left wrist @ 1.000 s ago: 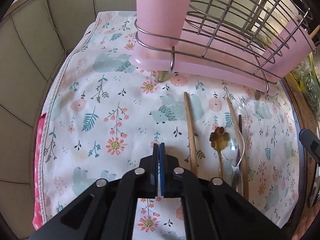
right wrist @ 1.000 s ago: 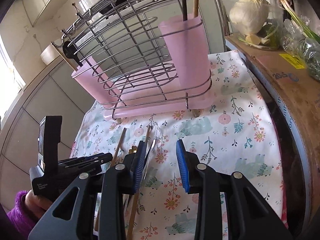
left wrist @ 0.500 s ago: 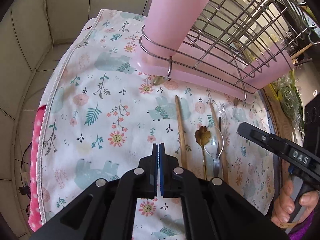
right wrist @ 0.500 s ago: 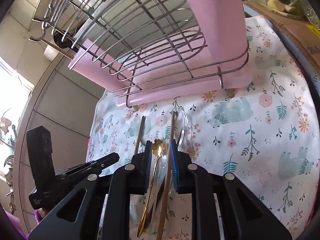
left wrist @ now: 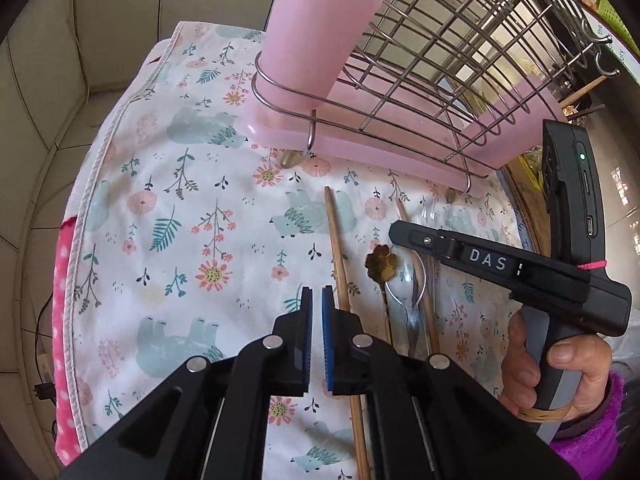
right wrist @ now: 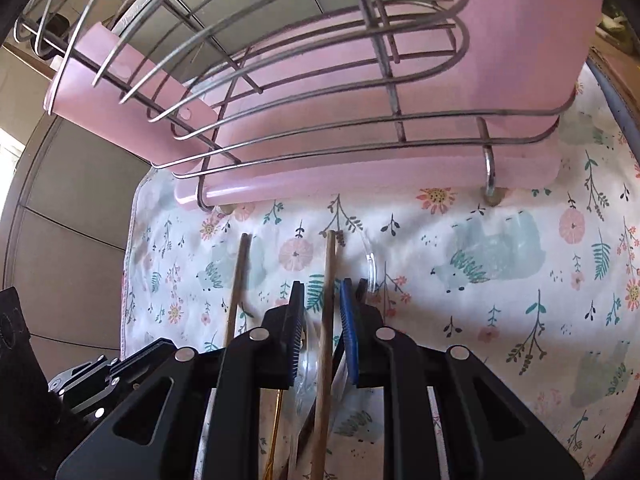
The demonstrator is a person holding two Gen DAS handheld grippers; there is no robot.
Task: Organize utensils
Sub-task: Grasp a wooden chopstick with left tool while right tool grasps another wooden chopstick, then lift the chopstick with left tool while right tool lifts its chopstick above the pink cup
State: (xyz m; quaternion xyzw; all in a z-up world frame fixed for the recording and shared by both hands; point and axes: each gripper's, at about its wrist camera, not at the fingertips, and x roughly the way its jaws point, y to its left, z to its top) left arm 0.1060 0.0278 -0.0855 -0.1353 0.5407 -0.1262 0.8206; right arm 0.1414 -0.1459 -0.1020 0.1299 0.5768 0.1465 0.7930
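Note:
Utensils lie side by side on a floral cloth [left wrist: 168, 184]: a lone wooden chopstick [left wrist: 340, 264], a gold flower-handled spoon [left wrist: 380, 265], a clear plastic spoon [left wrist: 408, 284] and a second wooden chopstick [right wrist: 329, 280]. A pink and wire dish rack [left wrist: 384, 92] stands behind them, with a pink utensil cup [left wrist: 320, 28]. My left gripper [left wrist: 317, 300] is slightly open and empty, just left of the lone chopstick. My right gripper [right wrist: 322, 292] is low over the pile, its jaws open on either side of the second chopstick and the clear spoon.
The rack's wire feet [right wrist: 488, 184] rest on the cloth close ahead of the right gripper. A pink dotted towel edge [left wrist: 64, 320] shows at the cloth's left side. Beige tiled wall lies left. Bagged vegetables sit beyond the rack at right.
My right gripper has dropped down and forward onto the utensil pile, its jaws now astride a chopstick. My left gripper's jaws have parted slightly.

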